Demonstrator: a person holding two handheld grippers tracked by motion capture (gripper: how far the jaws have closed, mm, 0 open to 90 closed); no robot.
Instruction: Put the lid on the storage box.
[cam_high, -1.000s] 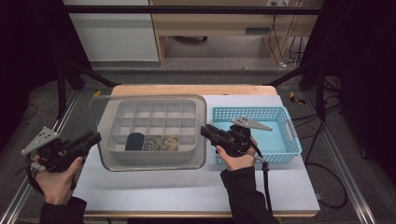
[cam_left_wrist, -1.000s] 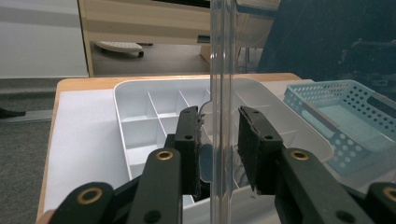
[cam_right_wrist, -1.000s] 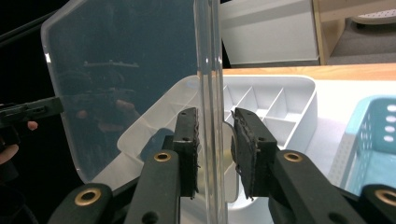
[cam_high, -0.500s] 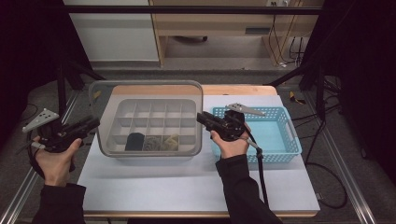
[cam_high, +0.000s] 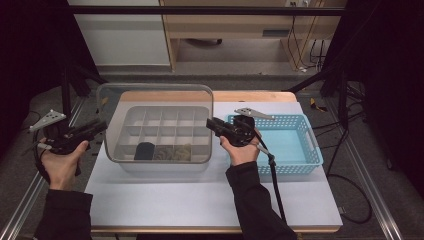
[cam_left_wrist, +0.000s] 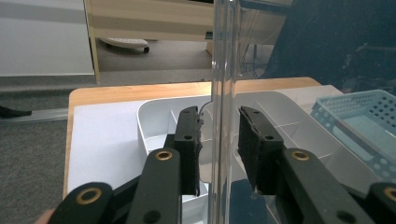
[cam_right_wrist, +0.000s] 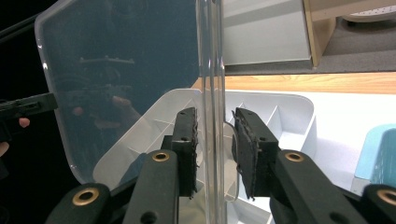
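A clear plastic lid (cam_high: 155, 100) stands almost upright over the far half of a white compartment box (cam_high: 165, 160). My left gripper (cam_high: 101, 126) is shut on the lid's left edge and my right gripper (cam_high: 211, 123) on its right edge. In the left gripper view the lid's rim (cam_left_wrist: 223, 70) runs straight up between the black jaws of the left gripper (cam_left_wrist: 217, 121). The right gripper view has the same rim (cam_right_wrist: 209, 56) between the jaws of the right gripper (cam_right_wrist: 215, 122), and the lid's pane (cam_right_wrist: 126, 70) mirrors the other hand. A black item (cam_high: 145, 150) and some darker pieces (cam_high: 172, 151) lie in the box's near compartments.
A light blue perforated basket (cam_high: 300, 150) sits just right of the box, behind my right hand. Box and basket rest on a white mat (cam_high: 200, 195) over a wooden table. Metal rails and dark stands flank the table; a cable trails from the right gripper.
The lid has swung up from low over the box to nearly upright. Both hands have moved away from the person's body with it.
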